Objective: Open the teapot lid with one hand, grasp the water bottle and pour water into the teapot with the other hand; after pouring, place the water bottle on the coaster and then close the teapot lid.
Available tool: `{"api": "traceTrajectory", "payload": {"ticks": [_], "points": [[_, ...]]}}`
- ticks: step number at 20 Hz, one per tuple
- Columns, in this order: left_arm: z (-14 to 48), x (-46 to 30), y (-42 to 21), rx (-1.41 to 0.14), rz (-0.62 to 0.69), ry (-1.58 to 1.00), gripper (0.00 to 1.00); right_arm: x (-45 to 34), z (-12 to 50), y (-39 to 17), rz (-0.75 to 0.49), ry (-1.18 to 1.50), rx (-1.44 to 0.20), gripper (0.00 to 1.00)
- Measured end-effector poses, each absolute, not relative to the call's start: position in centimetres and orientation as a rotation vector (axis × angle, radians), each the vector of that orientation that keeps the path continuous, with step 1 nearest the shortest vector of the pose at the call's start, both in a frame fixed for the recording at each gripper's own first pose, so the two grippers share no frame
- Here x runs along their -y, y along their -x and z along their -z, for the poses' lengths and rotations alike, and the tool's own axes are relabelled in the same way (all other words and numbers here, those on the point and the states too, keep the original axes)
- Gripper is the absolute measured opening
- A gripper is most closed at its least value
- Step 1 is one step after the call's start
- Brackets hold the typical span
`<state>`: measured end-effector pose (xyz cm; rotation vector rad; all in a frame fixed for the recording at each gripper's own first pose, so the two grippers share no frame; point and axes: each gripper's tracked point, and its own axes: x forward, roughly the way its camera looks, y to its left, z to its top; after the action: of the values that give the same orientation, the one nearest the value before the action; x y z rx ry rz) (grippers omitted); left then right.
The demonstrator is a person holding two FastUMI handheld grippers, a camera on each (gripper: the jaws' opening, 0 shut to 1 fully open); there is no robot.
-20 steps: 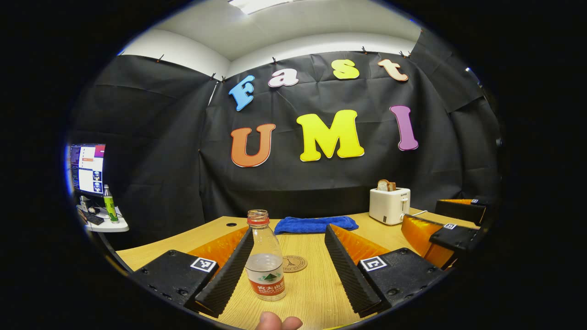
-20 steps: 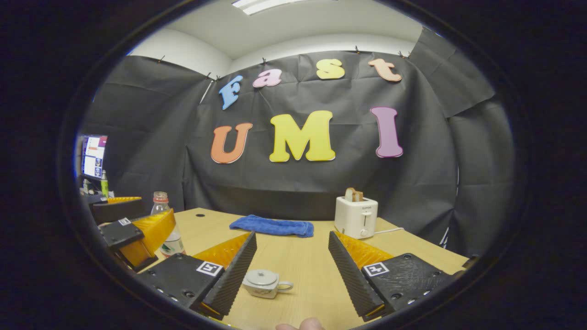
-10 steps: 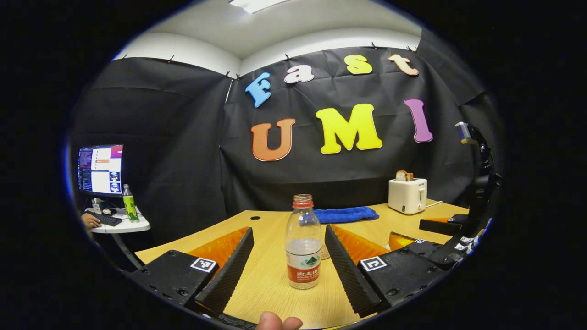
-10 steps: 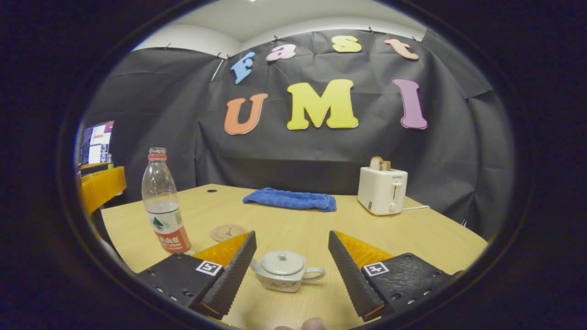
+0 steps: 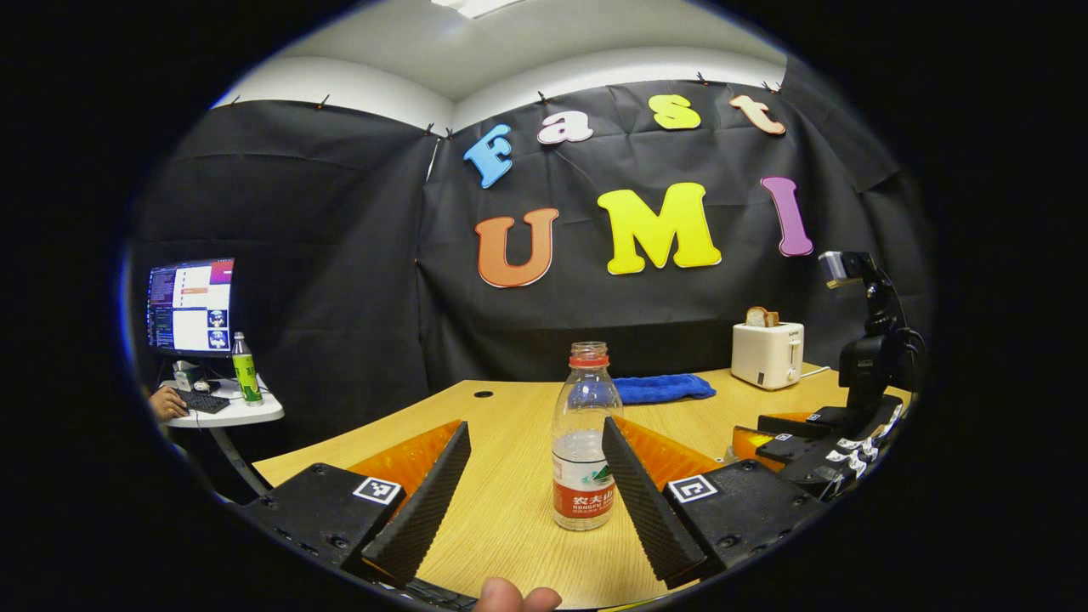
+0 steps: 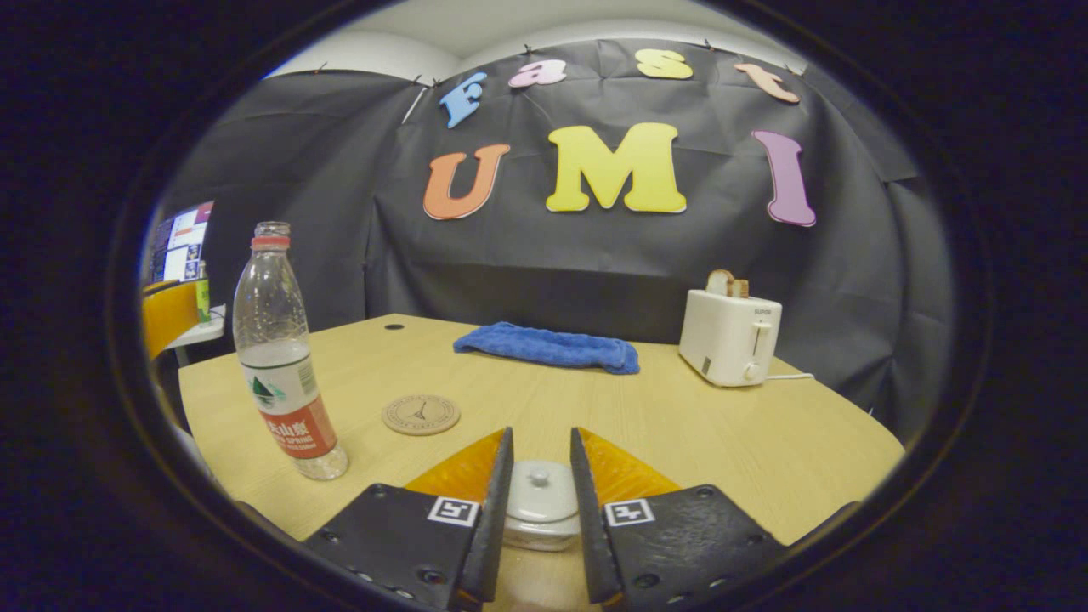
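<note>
Teapot point(image 6: 539, 503) and water bottle point(image 5: 585, 438) stand on a pale wooden bench point(image 6: 663, 425) inside a black-draped booth. In the right gripper view, the right gripper point(image 6: 541, 476) has its fingers drawn close on either side of the small white teapot, whose lid point(image 6: 541, 488) with its little knob sits in place on the pot; whether the fingers actually press on the lid or the pot cannot be told. To that gripper's left the uncapped clear bottle, partly filled and wrapped in a red and white label, stands upright near the bench's edge, with the round coaster point(image 6: 421, 414) lying bare just beyond it. In the left gripper view, the left gripper point(image 5: 535, 463) holds its fingers wide apart, the bottle standing between them and nearer its right-hand finger, which overlaps the bottle's side; contact cannot be made out. The other gripper, with its camera mount, shows low at the right edge of that view. Farther back on the bench lie a folded blue towel point(image 6: 548, 347) and a white toaster point(image 6: 729, 337) with bread in its slots. Off to the left, a monitor point(image 5: 190, 307), a green bottle point(image 5: 246, 369) and a keyboard sit on a small side table, where a person's hand rests.
</note>
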<state>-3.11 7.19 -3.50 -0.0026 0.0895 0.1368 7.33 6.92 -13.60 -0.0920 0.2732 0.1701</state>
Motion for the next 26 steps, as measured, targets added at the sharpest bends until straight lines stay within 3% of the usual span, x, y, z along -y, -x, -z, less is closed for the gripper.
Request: {"api": "traceTrajectory", "payload": {"ticks": [3,6,7,26], "points": [[3.6,-7.7,3.1,-0.092,-0.145,0.010,0.98,-6.7,13.6,-7.3,-0.164,0.097,-0.283,0.12],[3.9,-7.9,2.9,-0.094,-0.143,0.027,0.98,-6.7,13.5,-6.5,-0.160,0.091,-0.291,0.12],[4.2,-7.8,2.9,-0.097,-0.135,0.033,0.98,-6.6,13.6,-7.4,-0.172,0.084,-0.293,0.01],[9.8,-3.7,-0.6,-0.223,0.050,0.059,0.98,-4.7,7.2,-4.0,-0.222,0.116,-0.183,0.00]]}}
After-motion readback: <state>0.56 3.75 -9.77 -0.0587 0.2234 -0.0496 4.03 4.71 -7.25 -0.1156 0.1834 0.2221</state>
